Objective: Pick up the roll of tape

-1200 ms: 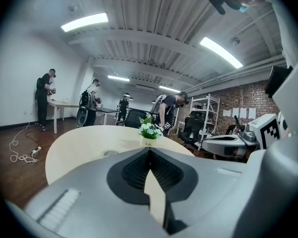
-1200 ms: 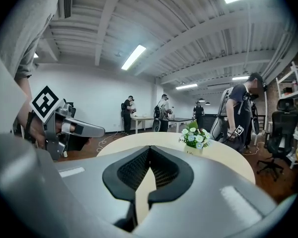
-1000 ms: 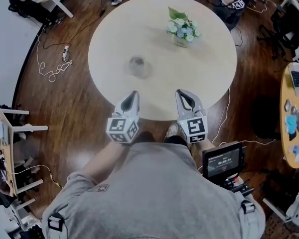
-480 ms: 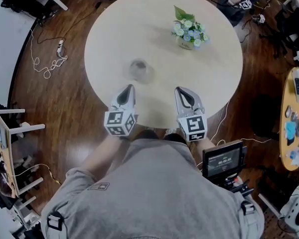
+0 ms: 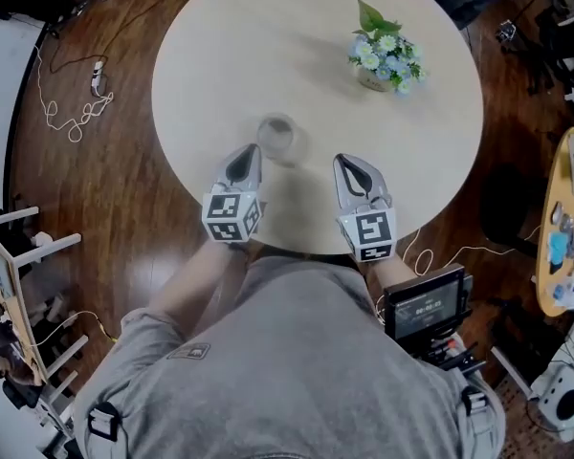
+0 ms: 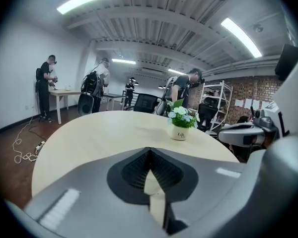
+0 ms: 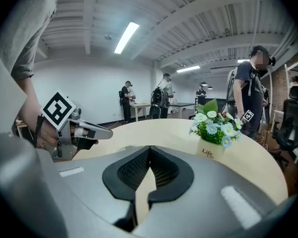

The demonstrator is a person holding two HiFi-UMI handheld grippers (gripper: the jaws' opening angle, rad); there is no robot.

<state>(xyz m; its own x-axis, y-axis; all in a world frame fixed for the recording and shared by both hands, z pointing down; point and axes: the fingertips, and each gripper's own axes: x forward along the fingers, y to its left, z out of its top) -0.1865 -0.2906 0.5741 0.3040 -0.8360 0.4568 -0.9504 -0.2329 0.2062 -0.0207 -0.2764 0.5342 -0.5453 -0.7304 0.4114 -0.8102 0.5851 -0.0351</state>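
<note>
The roll of tape (image 5: 277, 139) is a clear ring lying flat on the round beige table (image 5: 220, 46), near its front edge. My left gripper (image 5: 250, 149) reaches over the table edge with its tip just left of the roll and close to it; its jaws are shut and empty (image 6: 149, 149). My right gripper (image 5: 347, 160) is level with it, a hand's width right of the roll, jaws shut with nothing between them (image 7: 149, 148). In the left gripper view, the gripper's own body hides the roll.
A small pot of flowers (image 5: 385, 57) stands at the table's far right, also seen ahead in both gripper views (image 6: 180, 128) (image 7: 213, 133). A monitor unit (image 5: 426, 304) hangs at my waist. A second cluttered table (image 5: 564, 228) lies right; cables (image 5: 72, 113) trail on the floor left.
Both grippers have come forward over the table's front edge and a little lower. The left tip now sits beside the tape roll; the jaws stayed shut.
</note>
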